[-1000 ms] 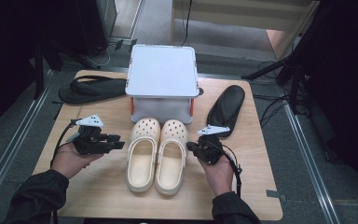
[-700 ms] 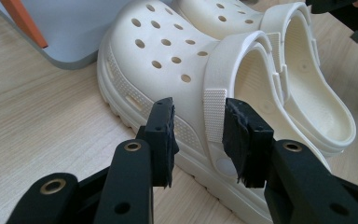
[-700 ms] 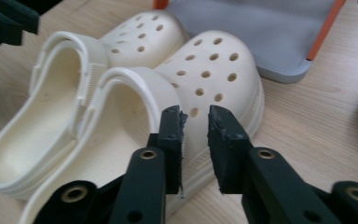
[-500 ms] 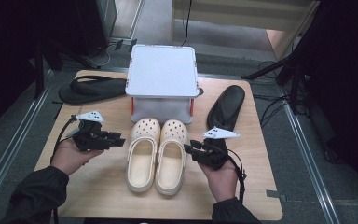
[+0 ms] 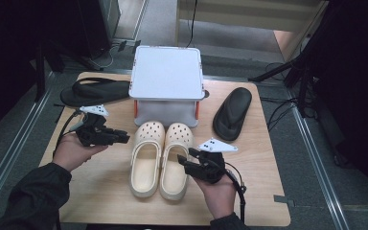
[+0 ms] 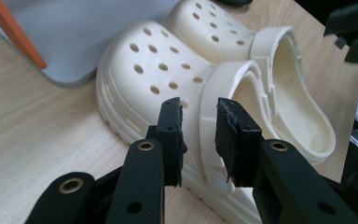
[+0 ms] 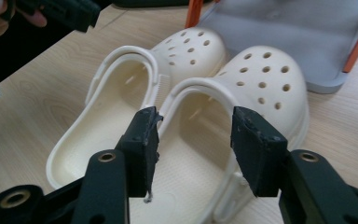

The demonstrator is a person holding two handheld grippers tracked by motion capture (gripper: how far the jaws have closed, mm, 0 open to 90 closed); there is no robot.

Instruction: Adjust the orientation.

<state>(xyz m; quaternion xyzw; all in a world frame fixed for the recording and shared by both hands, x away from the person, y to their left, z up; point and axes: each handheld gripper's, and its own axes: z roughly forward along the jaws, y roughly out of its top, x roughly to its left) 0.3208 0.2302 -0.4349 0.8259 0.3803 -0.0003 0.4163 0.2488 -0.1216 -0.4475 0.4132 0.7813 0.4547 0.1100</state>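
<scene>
Both grippers flank the pair of cream clogs [image 5: 160,158] in front of the grey box [image 5: 166,79]. The right gripper [image 5: 188,164] has just been opening, its jaws empty beside the right clog [image 7: 242,107]. The left gripper [image 5: 123,137] has just been closing, part open and gripping nothing, beside the left clog [image 6: 168,88]. The pairing step looks done; next, I judge, comes backing both away.

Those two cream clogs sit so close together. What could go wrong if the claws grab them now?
1. The left clog and right clog touch side by side, so lifting one may drag or tip the other.
2. The left claw has just been closing near the heel strap, which looks bendy; a grip there might slip.
3. The grey rack stands right at the clogs' toes, so a forward push could bump it.
</scene>
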